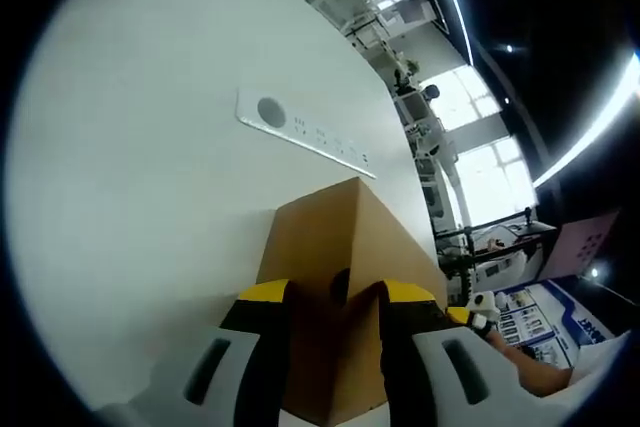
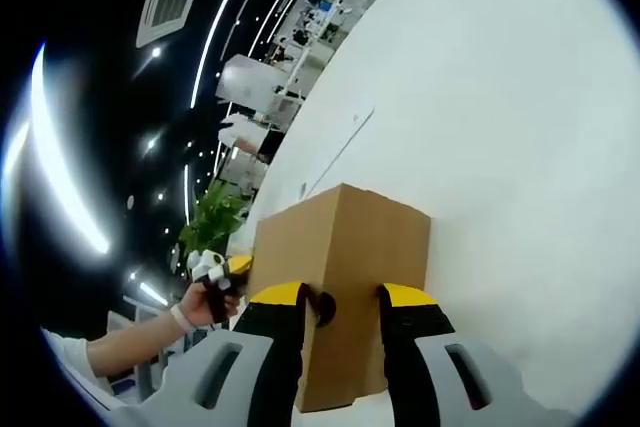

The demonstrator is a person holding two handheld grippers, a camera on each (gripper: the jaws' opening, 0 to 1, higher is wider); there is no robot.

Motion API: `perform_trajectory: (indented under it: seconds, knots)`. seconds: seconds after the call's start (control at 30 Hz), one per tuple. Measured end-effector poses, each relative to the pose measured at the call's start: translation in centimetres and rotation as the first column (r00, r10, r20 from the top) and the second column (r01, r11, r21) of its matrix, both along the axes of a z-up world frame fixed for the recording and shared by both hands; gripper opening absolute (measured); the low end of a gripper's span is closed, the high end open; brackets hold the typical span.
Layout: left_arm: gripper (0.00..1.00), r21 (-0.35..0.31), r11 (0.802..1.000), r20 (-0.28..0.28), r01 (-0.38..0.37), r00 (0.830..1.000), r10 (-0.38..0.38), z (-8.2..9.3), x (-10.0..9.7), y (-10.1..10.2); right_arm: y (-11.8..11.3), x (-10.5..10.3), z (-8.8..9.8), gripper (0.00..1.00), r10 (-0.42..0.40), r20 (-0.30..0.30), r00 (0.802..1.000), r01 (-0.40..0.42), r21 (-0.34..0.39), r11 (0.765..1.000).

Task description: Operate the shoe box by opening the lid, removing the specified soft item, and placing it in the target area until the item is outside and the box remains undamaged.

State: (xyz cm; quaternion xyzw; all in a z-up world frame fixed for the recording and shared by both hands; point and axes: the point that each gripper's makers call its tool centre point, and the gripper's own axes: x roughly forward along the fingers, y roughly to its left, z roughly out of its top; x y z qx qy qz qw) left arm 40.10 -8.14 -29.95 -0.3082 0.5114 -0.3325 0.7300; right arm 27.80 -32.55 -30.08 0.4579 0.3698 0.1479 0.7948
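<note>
Left gripper view and right gripper view: each gripper's fingers (image 1: 268, 299) (image 2: 404, 299) clamp the shoe box (image 1: 330, 237) (image 2: 345, 247) edge between them.

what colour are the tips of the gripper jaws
Yellow tips on both grippers, clearest on the right gripper, in the right gripper view.

The shoe box (image 1: 345, 247) is plain brown cardboard, matt and smooth. The worktop (image 1: 150, 197) looks smooth, white and faintly satin. The left tool (image 1: 335, 299) has matt plastic-looking fingers (image 1: 262, 292), yellow-tipped.
</note>
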Motion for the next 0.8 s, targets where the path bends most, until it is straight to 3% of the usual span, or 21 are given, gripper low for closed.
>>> perform_trajectory:
  seconds: [0.8]
  knots:
    - [0.34,0.006,1.0,-0.018,-0.02,1.0,0.02,-0.33,-0.33,0.46,-0.26,0.61,0.1,0.28,0.028,0.015,1.0,-0.027,-0.003,1.0]
